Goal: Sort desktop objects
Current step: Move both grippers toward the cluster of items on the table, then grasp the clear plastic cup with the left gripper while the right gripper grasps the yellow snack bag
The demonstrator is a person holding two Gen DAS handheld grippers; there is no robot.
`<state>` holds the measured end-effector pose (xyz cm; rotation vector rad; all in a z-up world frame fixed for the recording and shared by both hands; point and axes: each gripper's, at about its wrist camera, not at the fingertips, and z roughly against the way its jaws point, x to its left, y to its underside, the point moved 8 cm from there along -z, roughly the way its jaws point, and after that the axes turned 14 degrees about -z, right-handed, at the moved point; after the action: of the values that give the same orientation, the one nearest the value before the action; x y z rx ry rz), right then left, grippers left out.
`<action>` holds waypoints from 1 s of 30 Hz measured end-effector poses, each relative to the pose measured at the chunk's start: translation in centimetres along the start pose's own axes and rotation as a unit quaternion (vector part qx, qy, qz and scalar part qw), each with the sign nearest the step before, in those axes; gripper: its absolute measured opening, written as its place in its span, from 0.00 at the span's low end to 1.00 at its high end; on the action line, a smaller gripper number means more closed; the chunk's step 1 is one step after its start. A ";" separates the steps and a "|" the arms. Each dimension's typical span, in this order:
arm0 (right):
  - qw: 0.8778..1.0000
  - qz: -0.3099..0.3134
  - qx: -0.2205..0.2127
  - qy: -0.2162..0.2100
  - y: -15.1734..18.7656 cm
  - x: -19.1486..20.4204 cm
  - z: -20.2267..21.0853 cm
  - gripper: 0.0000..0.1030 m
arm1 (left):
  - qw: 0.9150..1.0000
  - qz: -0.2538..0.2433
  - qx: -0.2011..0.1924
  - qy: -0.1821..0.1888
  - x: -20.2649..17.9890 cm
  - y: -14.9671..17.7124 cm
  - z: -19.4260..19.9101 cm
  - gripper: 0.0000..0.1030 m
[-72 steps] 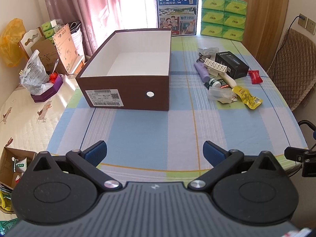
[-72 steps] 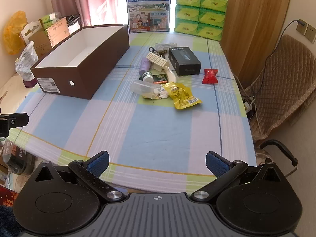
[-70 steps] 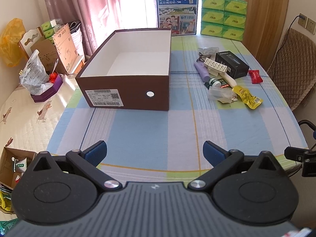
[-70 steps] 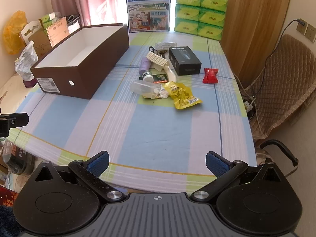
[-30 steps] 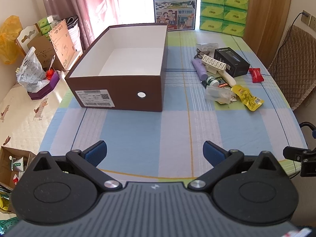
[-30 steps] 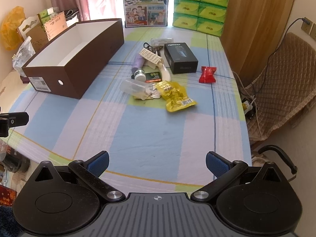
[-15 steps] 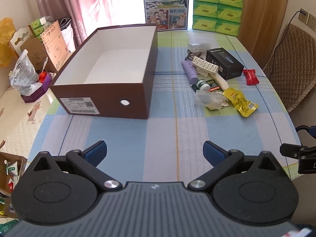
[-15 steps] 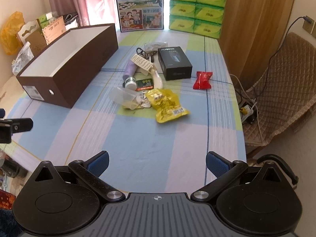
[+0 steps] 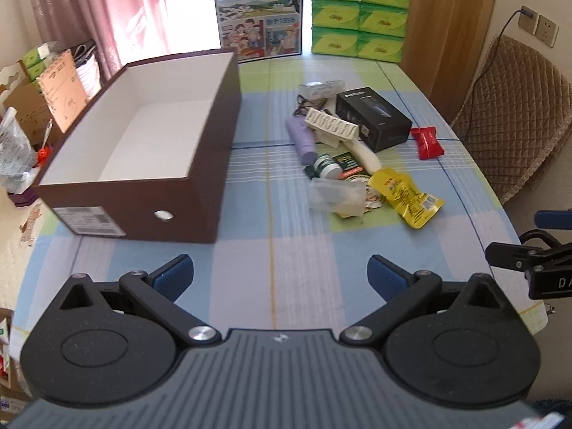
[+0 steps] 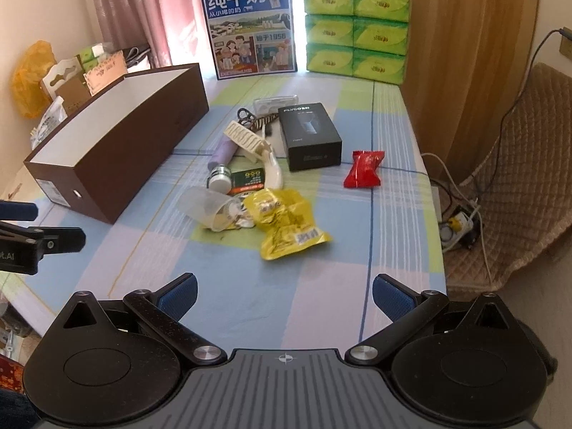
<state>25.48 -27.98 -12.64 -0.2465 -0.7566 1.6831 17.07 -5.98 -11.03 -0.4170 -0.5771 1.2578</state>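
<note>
Sunlit pink curtains (image 9: 107, 10) behind the checked worktop (image 9: 271, 250), wooden panelling (image 10: 464, 53) and quilted brown chair (image 9: 518, 107) at right.

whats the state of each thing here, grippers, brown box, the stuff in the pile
left gripper: open, holding nothing
right gripper: open, holding nothing
brown box: lidless, nothing seen inside
black box: closed, lying flat
yellow pouch: crumpled, lying flat
red packet: sealed, apart from the pile
purple tube: lying on its side
clear bag: lying on its side, contents unclear
</note>
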 end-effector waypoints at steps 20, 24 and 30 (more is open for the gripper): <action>0.999 0.015 0.038 -0.031 -2.7 -4.0 -8.2 0.98 | 0.998 -0.043 0.020 0.042 -3.7 -4.8 -11.0 0.99; 0.998 0.015 0.042 -0.039 -3.2 -4.2 -9.9 0.98 | 0.997 -0.050 0.024 0.053 -4.0 -5.3 -12.9 0.99; 0.996 0.043 0.052 -0.054 -3.6 -3.1 -12.8 0.98 | 0.996 -0.063 0.031 0.060 -4.0 -6.1 -14.8 0.99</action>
<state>36.13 -26.14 -21.01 -0.1164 -0.7437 1.8229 30.06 -11.23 -19.85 -0.3950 -0.4551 1.1188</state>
